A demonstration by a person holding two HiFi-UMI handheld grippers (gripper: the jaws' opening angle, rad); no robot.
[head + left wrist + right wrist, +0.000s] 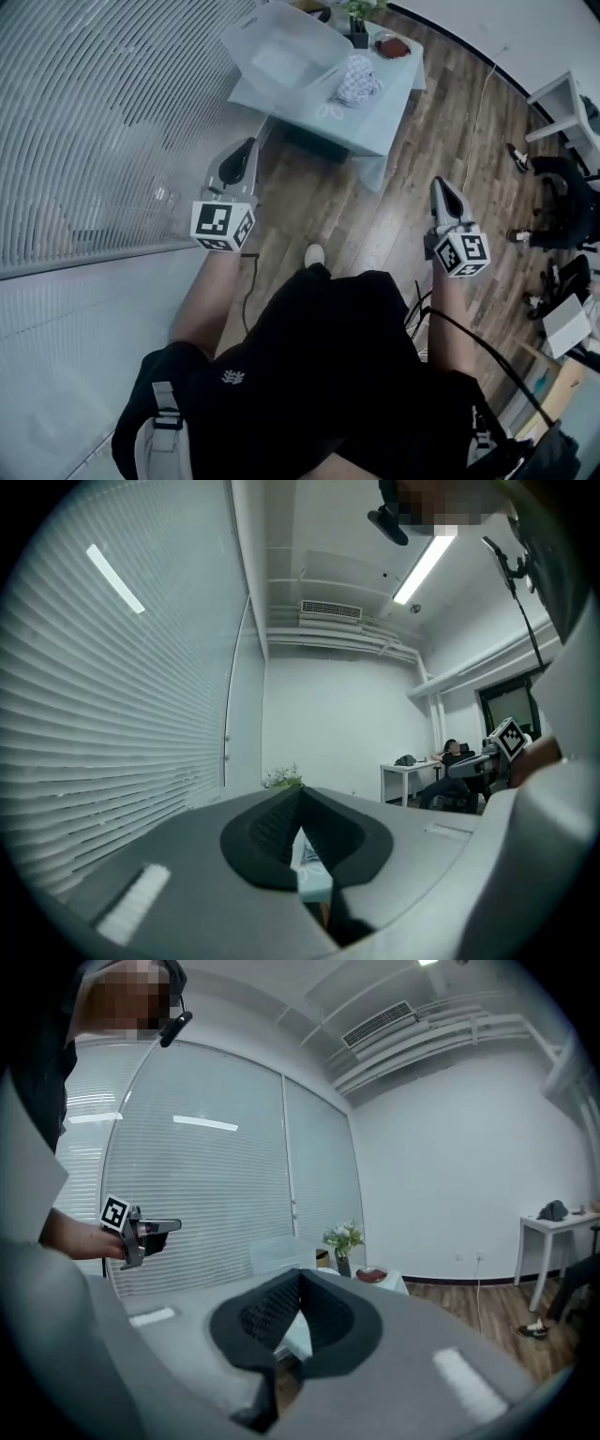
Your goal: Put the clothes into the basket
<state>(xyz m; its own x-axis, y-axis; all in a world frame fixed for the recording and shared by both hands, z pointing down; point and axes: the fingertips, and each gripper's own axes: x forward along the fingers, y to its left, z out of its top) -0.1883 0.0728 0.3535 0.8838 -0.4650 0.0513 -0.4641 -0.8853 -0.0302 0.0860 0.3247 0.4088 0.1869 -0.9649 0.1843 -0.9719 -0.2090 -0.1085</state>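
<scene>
Clothes: patterned bundle lying on the table.
Basket: white, also on the table.
Left gripper: jaws together, empty, short of the table.
Right gripper: likewise closed, empty.

Wood-plank floor is recorded beneath the fingers of the left gripper, slatted window blinds to their left, a pale low table ahead, white walls and lit ceiling strips beyond.
</scene>
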